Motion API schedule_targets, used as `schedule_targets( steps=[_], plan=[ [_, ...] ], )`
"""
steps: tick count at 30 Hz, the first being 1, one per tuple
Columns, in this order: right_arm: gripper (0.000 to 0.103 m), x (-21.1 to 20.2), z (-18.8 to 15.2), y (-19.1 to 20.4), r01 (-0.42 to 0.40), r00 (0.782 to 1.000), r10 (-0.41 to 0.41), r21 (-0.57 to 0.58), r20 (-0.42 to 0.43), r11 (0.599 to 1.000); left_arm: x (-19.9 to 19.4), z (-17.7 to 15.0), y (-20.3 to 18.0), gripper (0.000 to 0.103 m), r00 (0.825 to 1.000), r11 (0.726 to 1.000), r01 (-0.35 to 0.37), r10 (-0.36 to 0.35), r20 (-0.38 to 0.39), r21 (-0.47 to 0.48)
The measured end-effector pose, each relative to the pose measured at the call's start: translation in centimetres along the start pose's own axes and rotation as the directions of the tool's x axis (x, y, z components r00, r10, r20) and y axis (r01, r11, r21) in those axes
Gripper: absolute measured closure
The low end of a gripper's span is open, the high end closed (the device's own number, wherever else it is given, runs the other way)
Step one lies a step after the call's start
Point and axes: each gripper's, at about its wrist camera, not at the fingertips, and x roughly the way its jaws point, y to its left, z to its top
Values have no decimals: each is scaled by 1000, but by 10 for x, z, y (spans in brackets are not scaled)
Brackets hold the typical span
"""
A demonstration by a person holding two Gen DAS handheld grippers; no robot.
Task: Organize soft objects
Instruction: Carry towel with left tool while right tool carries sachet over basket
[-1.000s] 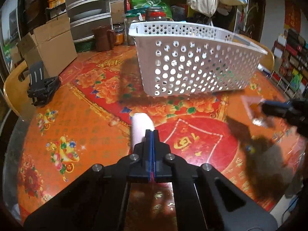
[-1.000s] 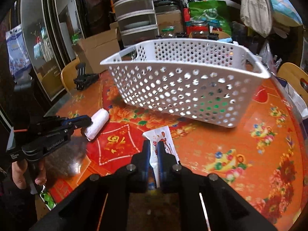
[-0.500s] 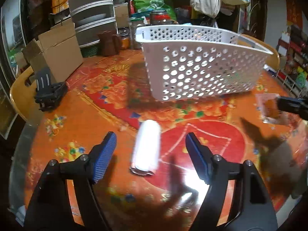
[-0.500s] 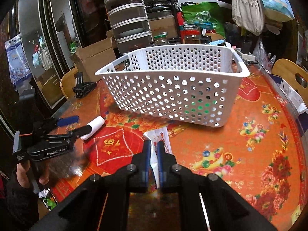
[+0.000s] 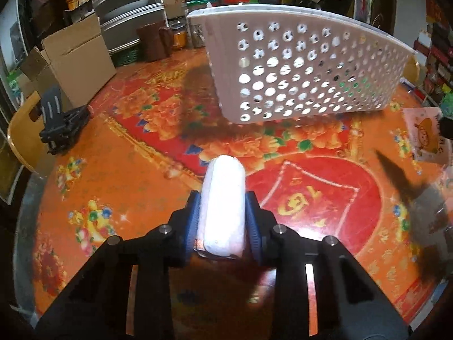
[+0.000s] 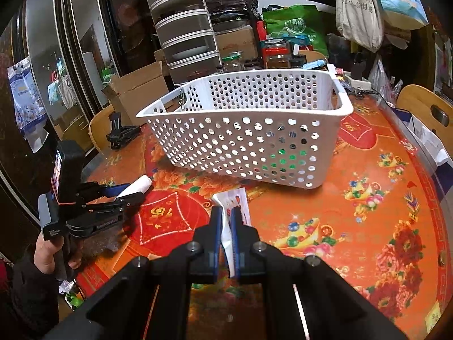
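Gripping the white roll (image 5: 223,206) between its blue pads, your left claw (image 5: 223,221) is closed on that soft cylinder, which points away along the fingers toward the white perforated basket (image 5: 297,70). From the right wrist view the same roll (image 6: 136,187) shows as a white tip sticking out past the left claw (image 6: 124,195), above the red and orange patterned bench (image 6: 354,212), near the basket's left corner. Whether the roll is touching the bench you cannot tell from either view.

Your right claw (image 6: 226,226) is clamped on a thin printed packet (image 6: 235,204), white with red marks, whose far end reaches forward toward the basket (image 6: 254,130) without touching it. In the left wrist view that packet (image 5: 424,133) appears at the far right edge, pale pink with a cartoon print.

The basket stands on the bench ahead of both claws. A cardboard box (image 5: 76,56) and a black folded stand (image 5: 61,121) sit at the bench's left side.
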Motion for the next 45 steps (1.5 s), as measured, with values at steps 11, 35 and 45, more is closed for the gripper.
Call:
schedule_targets(
  steps=[11, 35, 45],
  plan=[
    [98, -28, 10, 4, -10, 999, 10, -6, 43, 1000, -63, 13, -11, 74, 989, 998, 59, -59, 138, 4],
    [98, -64, 123, 7, 69, 991, -60, -74, 116, 995, -129, 149, -32, 74, 958, 985, 172, -171, 229, 15],
    [98, 19, 167, -17, 153, 988, -155, -71, -20, 986, -57, 222, -43, 74, 980, 983, 182, -180, 87, -16]
  ],
)
